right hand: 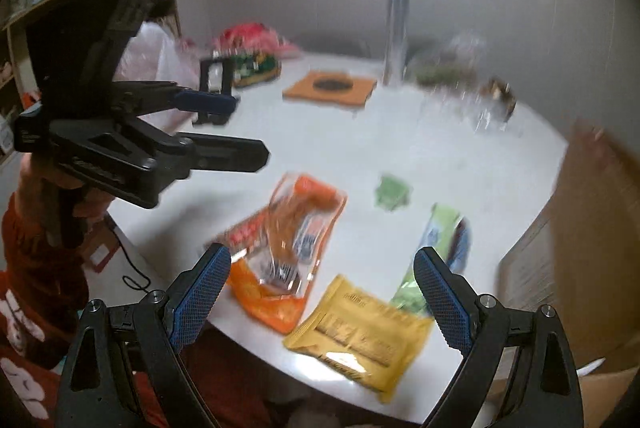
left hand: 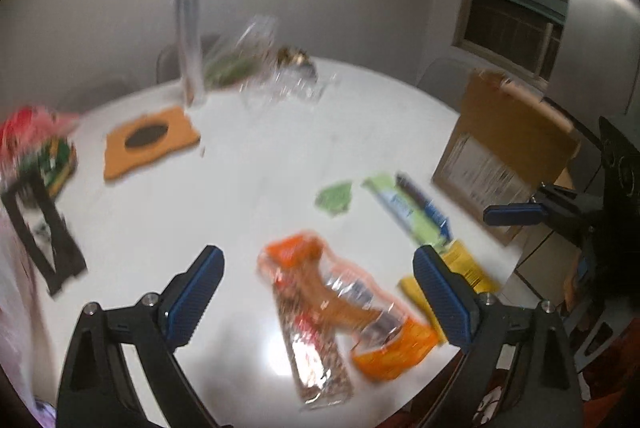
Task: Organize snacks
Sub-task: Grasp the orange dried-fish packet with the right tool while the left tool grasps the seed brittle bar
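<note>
Several snacks lie on the near part of a round white table (left hand: pixel 240 211). An orange packet (left hand: pixel 360 312) lies over a clear-wrapped granola bar (left hand: pixel 316 356), right below my open left gripper (left hand: pixel 319 256). A yellow packet (right hand: pixel 360 340) sits at the table's near edge under my open right gripper (right hand: pixel 323 260), with the orange packet (right hand: pixel 292 248) to its left. A long green bar wrapper (right hand: pixel 436 240) and a small green packet (right hand: pixel 392 191) lie beyond. Nothing is between either pair of fingers. The left gripper (right hand: pixel 251 128) hangs above the table's left edge in the right wrist view.
An open cardboard box (left hand: pixel 508 147) stands at the table's right edge. At the back are an orange mat with a dark oval (left hand: pixel 150 143), a black stand (left hand: pixel 44 228), a red and green bag (left hand: pixel 36 143), crumpled clear plastic (left hand: pixel 260 67) and a tall clear tube (left hand: pixel 188 39).
</note>
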`<control>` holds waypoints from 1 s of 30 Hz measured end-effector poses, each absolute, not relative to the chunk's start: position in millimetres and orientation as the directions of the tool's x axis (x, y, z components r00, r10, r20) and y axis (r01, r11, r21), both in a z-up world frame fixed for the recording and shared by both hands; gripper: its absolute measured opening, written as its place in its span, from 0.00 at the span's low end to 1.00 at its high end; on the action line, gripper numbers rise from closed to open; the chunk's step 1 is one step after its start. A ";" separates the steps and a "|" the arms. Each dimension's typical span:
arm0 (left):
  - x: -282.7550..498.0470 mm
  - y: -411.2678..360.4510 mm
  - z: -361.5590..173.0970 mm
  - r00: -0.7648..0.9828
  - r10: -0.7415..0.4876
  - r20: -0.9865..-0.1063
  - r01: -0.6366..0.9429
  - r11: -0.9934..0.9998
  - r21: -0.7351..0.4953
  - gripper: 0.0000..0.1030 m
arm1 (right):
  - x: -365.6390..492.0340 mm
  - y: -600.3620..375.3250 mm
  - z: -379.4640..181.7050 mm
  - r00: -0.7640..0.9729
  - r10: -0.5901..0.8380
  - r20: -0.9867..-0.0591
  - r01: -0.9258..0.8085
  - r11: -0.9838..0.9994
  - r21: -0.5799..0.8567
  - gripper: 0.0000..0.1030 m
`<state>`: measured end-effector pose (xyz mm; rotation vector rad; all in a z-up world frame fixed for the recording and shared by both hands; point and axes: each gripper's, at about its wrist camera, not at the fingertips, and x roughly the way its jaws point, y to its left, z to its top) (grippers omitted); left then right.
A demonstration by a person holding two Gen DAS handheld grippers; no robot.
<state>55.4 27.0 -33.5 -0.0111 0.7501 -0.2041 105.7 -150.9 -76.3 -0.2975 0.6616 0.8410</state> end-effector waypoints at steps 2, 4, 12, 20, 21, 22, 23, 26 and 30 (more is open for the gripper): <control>56.5 30.5 -55.8 0.692 -0.189 -0.697 0.167 0.981 -0.100 0.91 | 108.1 -149.3 -92.5 0.478 0.574 -0.665 -0.759 0.651 0.018 0.89; 56.1 32.4 -71.6 0.673 -0.200 -0.712 0.160 0.979 -0.123 0.91 | 111.2 -148.9 -108.7 0.466 0.559 -0.686 -0.749 0.662 0.030 0.89; 53.2 46.2 -91.8 0.670 -0.203 -0.714 0.130 0.979 -0.157 0.91 | 122.0 -137.4 -128.7 0.401 0.591 -0.700 -0.750 0.650 0.119 0.89; 51.5 69.2 -90.1 0.682 -0.188 -0.707 0.096 0.981 -0.168 0.91 | 137.8 -96.8 -138.6 0.336 0.587 -0.736 -0.763 0.628 0.153 0.90; 51.7 71.1 -91.1 0.681 -0.189 -0.708 0.095 0.981 -0.170 0.91 | 140.7 -92.7 -141.0 0.330 0.587 -0.739 -0.759 0.631 0.163 0.90; 51.9 73.2 -92.0 0.679 -0.191 -0.709 0.096 0.980 -0.173 0.91 | 143.3 -89.4 -143.2 0.323 0.587 -0.742 -0.756 0.632 0.171 0.90; 52.2 74.7 -92.8 0.677 -0.192 -0.710 0.096 0.980 -0.173 0.91 | 146.0 -85.9 -145.7 0.316 0.589 -0.744 -0.752 0.633 0.181 0.90; 53.3 77.4 -95.0 0.673 -0.187 -0.716 0.094 0.981 -0.168 0.91 | 149.6 -79.2 -149.4 0.306 0.589 -0.748 -0.748 0.635 0.193 0.89; 54.6 78.4 -96.0 0.669 -0.195 -0.717 0.101 0.980 -0.172 0.91 | 151.1 -74.9 -148.7 0.336 0.575 -0.746 -0.742 0.649 0.166 0.64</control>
